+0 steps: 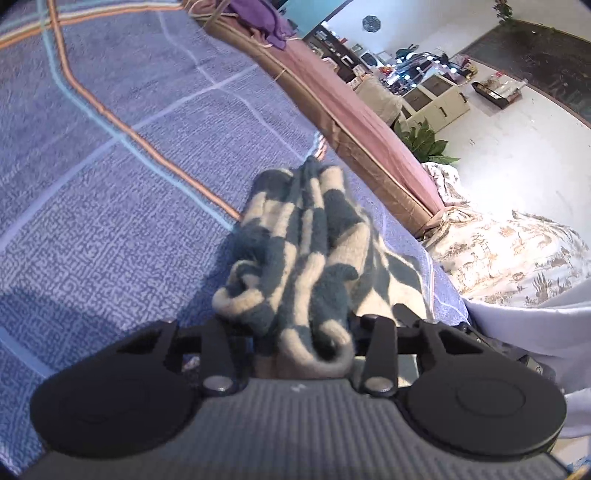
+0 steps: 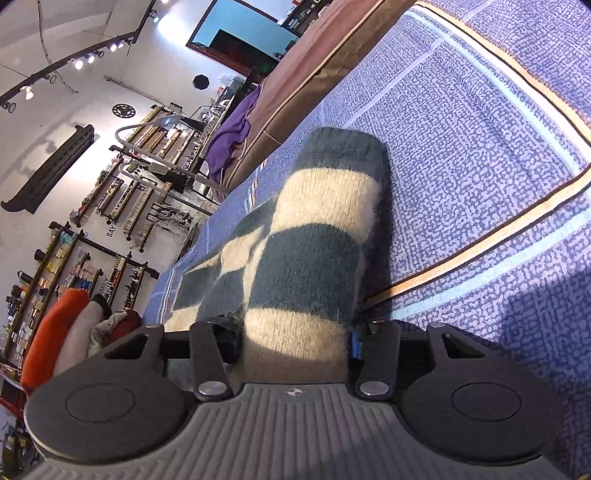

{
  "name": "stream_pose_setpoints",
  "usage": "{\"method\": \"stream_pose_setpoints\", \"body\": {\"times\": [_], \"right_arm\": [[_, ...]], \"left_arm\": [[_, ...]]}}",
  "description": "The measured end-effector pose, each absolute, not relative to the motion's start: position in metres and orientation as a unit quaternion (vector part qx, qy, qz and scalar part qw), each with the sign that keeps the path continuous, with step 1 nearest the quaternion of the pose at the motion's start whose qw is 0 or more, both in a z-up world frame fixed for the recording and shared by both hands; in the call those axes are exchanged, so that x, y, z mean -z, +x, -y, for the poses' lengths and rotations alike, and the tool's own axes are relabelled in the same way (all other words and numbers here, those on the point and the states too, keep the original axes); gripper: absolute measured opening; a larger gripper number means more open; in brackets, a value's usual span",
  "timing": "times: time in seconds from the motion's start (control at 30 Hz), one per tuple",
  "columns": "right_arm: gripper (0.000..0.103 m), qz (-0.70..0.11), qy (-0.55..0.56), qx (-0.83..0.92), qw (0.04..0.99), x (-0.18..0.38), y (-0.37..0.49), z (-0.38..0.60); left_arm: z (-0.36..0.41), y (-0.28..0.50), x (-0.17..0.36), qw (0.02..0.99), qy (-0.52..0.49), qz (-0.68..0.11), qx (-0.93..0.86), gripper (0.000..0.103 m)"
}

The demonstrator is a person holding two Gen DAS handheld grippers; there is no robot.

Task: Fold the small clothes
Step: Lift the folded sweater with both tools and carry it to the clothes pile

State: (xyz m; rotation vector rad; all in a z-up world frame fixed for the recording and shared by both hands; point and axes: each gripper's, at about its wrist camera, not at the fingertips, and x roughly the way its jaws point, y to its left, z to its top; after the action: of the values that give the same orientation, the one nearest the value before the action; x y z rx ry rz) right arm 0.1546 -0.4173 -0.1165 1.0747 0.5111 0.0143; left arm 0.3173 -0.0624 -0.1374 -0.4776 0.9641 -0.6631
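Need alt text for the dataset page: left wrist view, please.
A bunched blue-and-cream checked knit garment sits between the fingers of the left gripper, lying on a blue patterned bedspread. Beyond the bed edge are a white floor, a cabinet and a plant.

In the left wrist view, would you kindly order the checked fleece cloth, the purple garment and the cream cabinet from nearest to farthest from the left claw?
1. Checked teal-and-cream fleece cloth: between the left claw's fingers.
2. Purple garment: top centre, on the bed's far edge.
3. Cream cabinet: upper right, across the room.
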Motion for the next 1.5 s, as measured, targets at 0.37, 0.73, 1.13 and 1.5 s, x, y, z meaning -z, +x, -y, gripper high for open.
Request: {"method": "stream_pose_setpoints", "body": {"times": [0.37, 0.73, 1.13, 1.5], "right_arm": [[0.065, -0.184, 0.406, -0.053, 0.893, -0.009, 0.139, 0.380], [0.065, -0.115, 0.426, -0.295, 0.847, -0.200, 0.299, 0.237], [0.066, -0.277, 0.388, -0.265, 0.838, -0.137, 0.405, 0.098], [0.101, -0.259, 0.408, -0.256, 0.837, -0.164, 0.422, 0.090]], "left_arm": [[0.023, 0.284, 0.022, 0.833, -0.212, -0.374, 0.349, 0.034], [-0.165, 0.302, -0.239, 0.949, -0.139, -0.179, 0.217, 0.035], [-0.329, 0.383, -0.174, 0.911, -0.262, -0.301, 0.103, 0.046], [-0.342, 0.381, -0.174, 0.917, -0.232, -0.314, 0.079, 0.102]]}}
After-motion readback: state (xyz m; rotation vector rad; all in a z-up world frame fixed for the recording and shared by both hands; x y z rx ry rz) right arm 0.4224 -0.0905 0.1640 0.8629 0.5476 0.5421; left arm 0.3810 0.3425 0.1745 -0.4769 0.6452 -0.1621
